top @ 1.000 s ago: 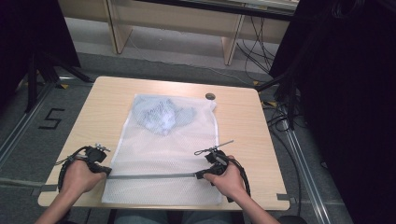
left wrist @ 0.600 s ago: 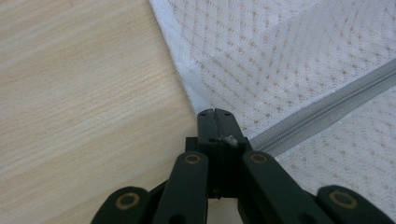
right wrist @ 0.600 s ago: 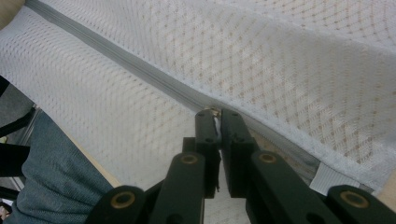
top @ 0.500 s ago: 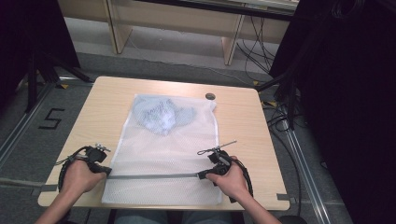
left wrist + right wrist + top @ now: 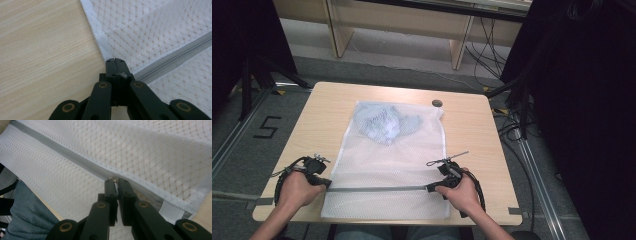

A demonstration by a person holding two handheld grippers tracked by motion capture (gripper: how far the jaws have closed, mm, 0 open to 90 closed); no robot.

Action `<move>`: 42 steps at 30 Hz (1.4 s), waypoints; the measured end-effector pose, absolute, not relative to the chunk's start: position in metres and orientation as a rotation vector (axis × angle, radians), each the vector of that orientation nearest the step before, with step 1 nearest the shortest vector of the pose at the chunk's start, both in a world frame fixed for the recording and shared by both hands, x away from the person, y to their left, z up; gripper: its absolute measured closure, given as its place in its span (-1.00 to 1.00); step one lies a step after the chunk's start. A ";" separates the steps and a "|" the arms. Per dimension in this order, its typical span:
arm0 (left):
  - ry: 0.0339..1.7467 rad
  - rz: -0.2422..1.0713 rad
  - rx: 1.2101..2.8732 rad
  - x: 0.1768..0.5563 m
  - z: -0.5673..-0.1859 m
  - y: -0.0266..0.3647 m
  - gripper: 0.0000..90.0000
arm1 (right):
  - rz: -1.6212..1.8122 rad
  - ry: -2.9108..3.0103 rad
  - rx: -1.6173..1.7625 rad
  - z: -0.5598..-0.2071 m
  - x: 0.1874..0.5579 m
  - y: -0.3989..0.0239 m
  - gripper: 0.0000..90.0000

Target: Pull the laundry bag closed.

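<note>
Pale wood worktop (image 5: 472, 135) stands on a grey floor, with dark curtains at both sides and desk legs beyond the far edge.

Left claw (image 5: 326, 183), held in the person's left hand (image 5: 297, 189), sits near the front left corner. Left gripper view: jaws are pressed together on the left end of the grey zipper (image 5: 172, 61), right at the bag's side seam.

White mesh laundry bag (image 5: 392, 165) lies flat on the middle of the worktop, its near end reaching the front edge. A light blue garment (image 5: 384, 122) is bunched inside, at the bag's far end. The zipper (image 5: 377, 189) runs straight across the bag, parallel to the front edge, between the two claws.

Right claw (image 5: 430, 188), in the right hand (image 5: 462, 192), sits at the bag's right side near the front edge. Right gripper view: jaws are closed on the small metal zipper pull (image 5: 114, 180).

A small dark disc (image 5: 437, 103) lies near the far edge, just beyond the bag's far right corner.
</note>
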State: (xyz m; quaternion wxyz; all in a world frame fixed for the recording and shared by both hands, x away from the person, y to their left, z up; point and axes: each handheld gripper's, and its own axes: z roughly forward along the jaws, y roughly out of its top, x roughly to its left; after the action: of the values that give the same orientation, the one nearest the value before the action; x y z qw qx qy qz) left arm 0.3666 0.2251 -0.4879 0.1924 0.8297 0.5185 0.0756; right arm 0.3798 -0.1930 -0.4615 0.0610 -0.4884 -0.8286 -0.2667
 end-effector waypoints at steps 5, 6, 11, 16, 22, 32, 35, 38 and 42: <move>1.455 0.212 2.329 0.367 -0.488 0.225 1.00 | -0.813 -2.507 -1.482 -0.461 0.380 -0.195 0.93; 1.454 0.213 2.330 0.367 -0.488 0.225 1.00 | -0.812 -2.506 -1.485 -0.462 0.380 -0.196 0.93; 1.454 0.212 2.329 0.367 -0.488 0.225 1.00 | -0.809 -2.499 -1.496 -0.461 0.379 -0.199 0.93; 1.455 0.212 2.327 0.367 -0.488 0.225 1.00 | -0.818 -2.497 -1.496 -0.461 0.379 -0.201 0.93; 1.457 0.209 2.325 0.367 -0.488 0.225 1.00 | -0.822 -2.491 -1.507 -0.460 0.379 -0.203 0.93; 1.453 0.214 2.327 0.366 -0.488 0.225 1.00 | -0.834 -2.499 -1.521 -0.460 0.379 -0.207 0.93; 1.455 0.211 2.327 0.366 -0.488 0.225 1.00 | -0.825 -2.493 -1.519 -0.460 0.379 -0.209 0.93; 1.456 0.210 2.326 0.366 -0.488 0.225 1.00 | -0.825 -2.488 -1.528 -0.460 0.379 -0.210 0.93; 1.455 0.211 2.327 0.367 -0.488 0.225 1.00 | -0.831 -2.488 -1.537 -0.459 0.379 -0.213 0.93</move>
State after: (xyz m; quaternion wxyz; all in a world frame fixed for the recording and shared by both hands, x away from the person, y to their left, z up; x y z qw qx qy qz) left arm 0.3665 0.2255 -0.4879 0.1932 0.8295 0.5187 0.0751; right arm 0.3791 -0.2134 -0.4592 0.0509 -0.5048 -0.8173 -0.2731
